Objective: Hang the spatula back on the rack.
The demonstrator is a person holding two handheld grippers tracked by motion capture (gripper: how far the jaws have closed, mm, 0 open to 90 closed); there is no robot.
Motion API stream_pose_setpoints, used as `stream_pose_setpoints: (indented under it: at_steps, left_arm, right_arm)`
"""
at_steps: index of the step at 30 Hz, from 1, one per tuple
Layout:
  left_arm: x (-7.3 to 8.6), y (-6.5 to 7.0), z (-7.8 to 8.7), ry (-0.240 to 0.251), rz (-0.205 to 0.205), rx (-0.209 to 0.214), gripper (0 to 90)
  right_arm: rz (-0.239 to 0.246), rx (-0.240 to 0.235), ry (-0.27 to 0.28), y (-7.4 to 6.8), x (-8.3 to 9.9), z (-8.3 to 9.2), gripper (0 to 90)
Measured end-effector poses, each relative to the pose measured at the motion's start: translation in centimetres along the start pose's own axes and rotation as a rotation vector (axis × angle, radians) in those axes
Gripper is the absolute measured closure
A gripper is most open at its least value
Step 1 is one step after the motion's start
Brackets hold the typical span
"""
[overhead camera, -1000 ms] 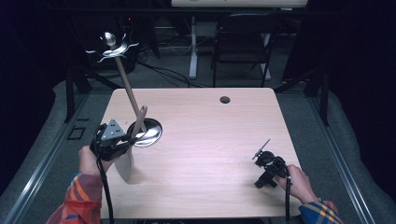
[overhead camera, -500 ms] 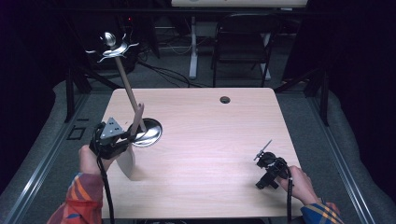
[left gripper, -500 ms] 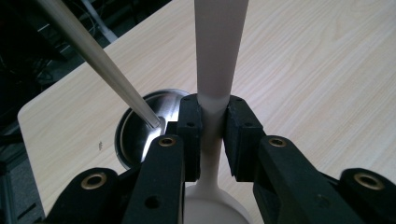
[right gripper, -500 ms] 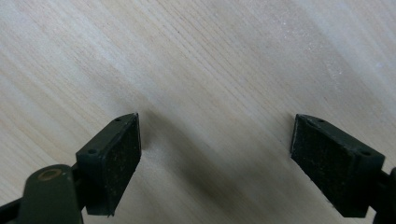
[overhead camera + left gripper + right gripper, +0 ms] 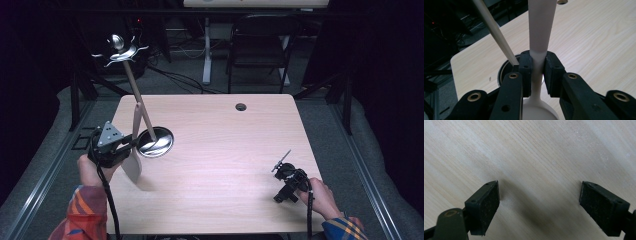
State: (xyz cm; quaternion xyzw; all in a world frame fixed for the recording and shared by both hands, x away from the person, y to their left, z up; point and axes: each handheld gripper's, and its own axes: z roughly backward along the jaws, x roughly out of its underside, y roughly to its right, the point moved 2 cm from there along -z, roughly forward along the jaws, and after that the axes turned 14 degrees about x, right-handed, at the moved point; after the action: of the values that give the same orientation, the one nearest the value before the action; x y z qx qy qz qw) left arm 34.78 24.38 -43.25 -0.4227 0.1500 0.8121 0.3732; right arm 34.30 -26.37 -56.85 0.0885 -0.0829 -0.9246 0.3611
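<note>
High view: my left tongs [image 5: 125, 147], at the lower left of the frame, are clamped on the narrow neck of a pale spatula [image 5: 134, 150]; its blade hangs below the tongs, over the surface [image 5: 225, 150], and its handle rises above them. Left gripper view: both pads [image 5: 526, 72] press the spatula's neck [image 5: 539, 45] from either side. Just behind it a round metal base [image 5: 156, 142] sits on the surface, carrying a slanted wooden pole [image 5: 137, 100] topped by what I take to be shiny hooks [image 5: 119, 47], though that end is small. Lower right of the high view: my right tongs [image 5: 281, 161] rest on the surface, well apart. Right gripper view: their pads [image 5: 484, 205] stand wide, with bare wood between.
</note>
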Motion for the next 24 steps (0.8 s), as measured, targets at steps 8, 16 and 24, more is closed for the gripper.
stream_pose_setpoints:
  at_steps: [8, 16, 24]
  left_arm:
    - [0.1, -0.7, 0.5, 0.035, 0.030, -0.030, 78.0]
    - [-0.4, -1.5, 1.4, 0.095, 0.082, -0.060, 78.0]
    - [-0.8, -2.2, 1.9, 0.102, 0.100, -0.065, 78.0]
  right_arm:
    - [-0.002, 0.000, 0.001, -0.1, -0.1, 0.1, 16.0]
    - [-0.020, -0.001, 0.015, -0.1, 0.0, -0.1, 16.1]
    - [0.004, 0.009, 0.005, 0.1, -0.1, 0.3, 16.1]
